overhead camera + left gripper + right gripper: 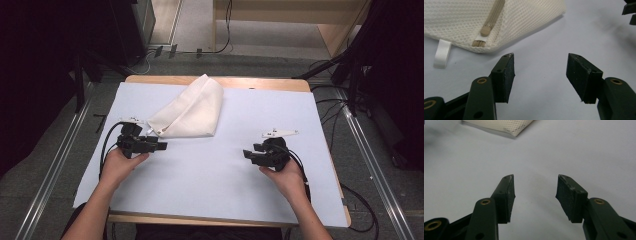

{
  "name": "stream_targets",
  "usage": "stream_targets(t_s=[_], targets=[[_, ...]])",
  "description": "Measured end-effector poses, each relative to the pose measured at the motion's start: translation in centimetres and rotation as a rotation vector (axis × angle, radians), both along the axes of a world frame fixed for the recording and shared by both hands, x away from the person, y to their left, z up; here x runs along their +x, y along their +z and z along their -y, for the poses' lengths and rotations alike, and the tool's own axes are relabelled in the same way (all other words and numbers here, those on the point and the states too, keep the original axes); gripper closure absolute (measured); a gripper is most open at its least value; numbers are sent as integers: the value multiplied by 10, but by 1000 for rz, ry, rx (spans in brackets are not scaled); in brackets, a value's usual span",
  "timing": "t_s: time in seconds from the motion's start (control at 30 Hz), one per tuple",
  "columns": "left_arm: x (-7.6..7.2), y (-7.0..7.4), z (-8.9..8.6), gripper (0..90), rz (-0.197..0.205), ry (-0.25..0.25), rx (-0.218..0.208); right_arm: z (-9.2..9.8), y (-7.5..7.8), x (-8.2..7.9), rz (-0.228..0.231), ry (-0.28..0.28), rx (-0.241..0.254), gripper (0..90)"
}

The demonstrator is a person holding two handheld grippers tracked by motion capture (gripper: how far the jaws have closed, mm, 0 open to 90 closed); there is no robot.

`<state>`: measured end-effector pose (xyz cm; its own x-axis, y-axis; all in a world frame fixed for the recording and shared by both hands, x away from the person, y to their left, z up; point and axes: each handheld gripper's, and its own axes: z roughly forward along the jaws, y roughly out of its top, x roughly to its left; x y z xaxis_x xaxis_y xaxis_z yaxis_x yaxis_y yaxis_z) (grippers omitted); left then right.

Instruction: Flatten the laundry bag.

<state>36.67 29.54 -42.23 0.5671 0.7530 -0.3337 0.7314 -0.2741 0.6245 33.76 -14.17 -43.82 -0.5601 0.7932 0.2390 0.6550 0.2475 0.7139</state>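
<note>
The left tool (pixel 159 146) rests low on the desk (pixel 210 170), its jaws apart with nothing between them. It points at the near corner of a cream mesh bag (pixel 189 112), stopping just short of it. In the left gripper view the bag's tan zipper (pixel 489 23) ends at that corner, and a white ribbon loop (pixel 442 53) sticks out from the bag's edge onto the desk. The right tool (pixel 248 154) sits well apart from the bag, toward the desk's near right side, jaws also apart and empty. The bag lies flat toward the far side of the desk, over its pale sheet.
</note>
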Motion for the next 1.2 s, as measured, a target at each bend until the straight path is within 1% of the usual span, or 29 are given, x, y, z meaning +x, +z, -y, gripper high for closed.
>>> stream_targets(t_s=[0.07,0.2,0.23,0.27,0.37,0.53,0.63,0.8,0.87,1.0,1.13,1.2], targets=[[0,-1,0,401,-2,3,3,1,0,1,-2,2,-4,509],[0,-3,0,372,12,7,2,3,1,1,4,4,-8,513],[0,-3,0,372,14,7,9,3,1,1,6,7,-7,513],[1,-4,0,372,11,4,14,4,1,1,0,16,-2,504],[1,-4,1,372,10,4,11,5,0,2,-13,22,4,497],[2,-4,1,372,6,2,13,6,-1,2,-18,25,8,486],[2,-4,1,372,5,3,11,6,-1,2,-12,28,8,482],[3,-4,2,372,1,-1,12,8,2,1,14,19,2,483],[2,-5,2,372,-1,-2,12,9,1,1,5,17,5,483],[3,-5,1,372,-3,1,15,8,0,1,-7,23,-3,482],[2,-5,0,372,-7,2,18,5,0,1,-3,38,-7,480],[2,-5,0,371,-8,5,16,4,0,1,-5,36,-8,480]])
